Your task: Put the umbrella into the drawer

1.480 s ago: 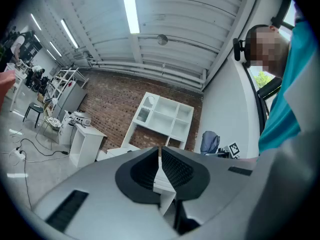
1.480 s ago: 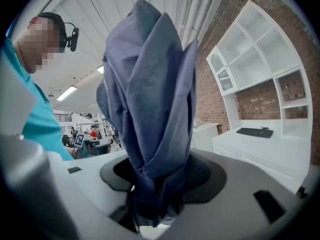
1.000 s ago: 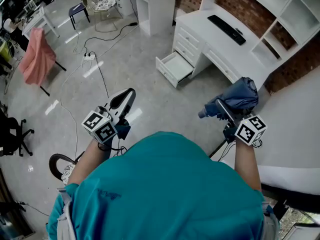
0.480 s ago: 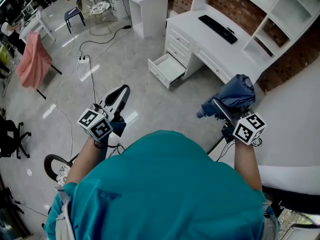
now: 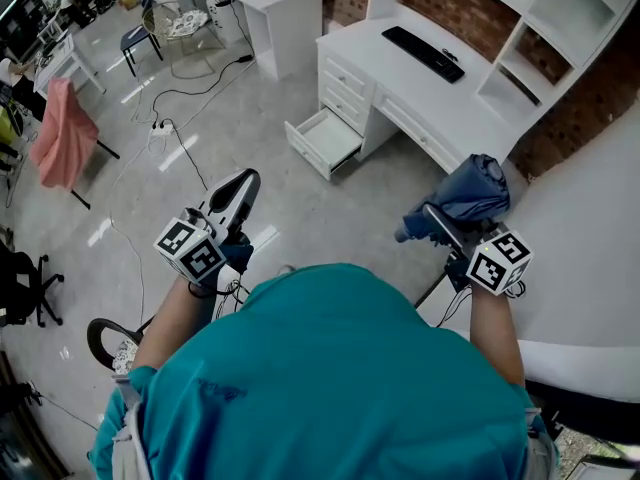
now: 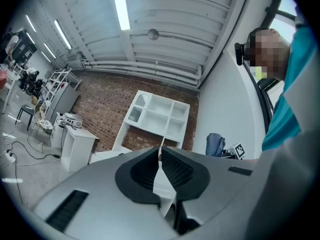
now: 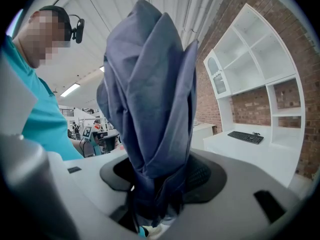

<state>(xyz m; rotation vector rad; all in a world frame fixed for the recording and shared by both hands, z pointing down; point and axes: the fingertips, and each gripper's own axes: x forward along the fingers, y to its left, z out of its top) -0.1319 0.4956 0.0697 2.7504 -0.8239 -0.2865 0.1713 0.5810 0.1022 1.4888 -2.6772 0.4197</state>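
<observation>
A folded dark blue umbrella [image 5: 468, 195] stands up out of my right gripper [image 5: 440, 224], whose jaws are shut on it; in the right gripper view the umbrella [image 7: 150, 109] fills the middle, pinched at my right gripper [image 7: 157, 184]. My left gripper [image 5: 238, 196] is held at the left, jaws shut on nothing, and in its own view the left gripper [image 6: 160, 166] shows the pads pressed together. An open white drawer [image 5: 322, 141] sticks out from the white desk [image 5: 430, 88] ahead on the floor.
A black keyboard [image 5: 423, 53] lies on the desk under white shelves [image 5: 560, 38]. A small white table [image 5: 280, 13] stands further back. Cables [image 5: 190, 128] run over the grey floor, a pink cloth [image 5: 60, 133] hangs at left, a black chair [image 5: 25, 283] stands nearby.
The view has shifted closer to the desk: the drawer and desk slid left and down in the frame. Both grippers keep their pose, the right one still holding the umbrella.
</observation>
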